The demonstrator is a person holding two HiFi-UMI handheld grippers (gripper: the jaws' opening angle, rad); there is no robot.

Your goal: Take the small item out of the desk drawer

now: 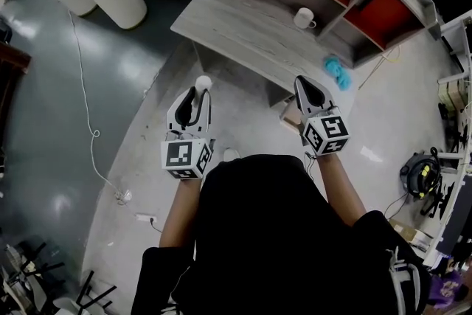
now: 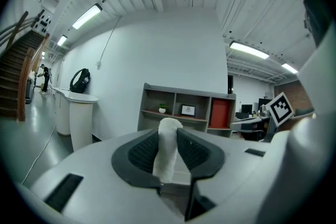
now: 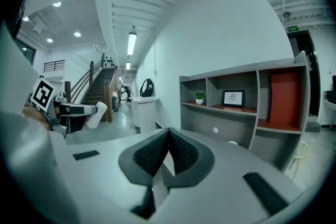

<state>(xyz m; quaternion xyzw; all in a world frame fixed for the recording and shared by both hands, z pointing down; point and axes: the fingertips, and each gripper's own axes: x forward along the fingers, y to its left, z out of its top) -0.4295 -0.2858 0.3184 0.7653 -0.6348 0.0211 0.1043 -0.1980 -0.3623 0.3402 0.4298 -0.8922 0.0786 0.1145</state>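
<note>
Head view: the person stands well back from the desk surface (image 1: 243, 26), with both grippers held out over the floor. The left gripper (image 1: 198, 90) carries a small white item (image 1: 203, 82) at its tips. The right gripper (image 1: 305, 85) hangs nearer the desk's front edge. A pale boxy shape (image 1: 289, 114) just left of it may be the drawer, though that cannot be told for sure. A mug (image 1: 303, 18) sits farther back on the surface.

Left gripper view: the jaws stand narrow, pressed on either side of the white item, a soft-looking roll that rises upright above the pads. The shelf unit (image 2: 184, 107) is far behind.

Right gripper view: the jaws are together with nothing between them.

By the look of it, the taking-out is done, with the item lifted clear of the desk. The next move calls for a steady squeeze on the roll while it is carried to wherever it belongs. The free right gripper could see to the drawer.
</note>
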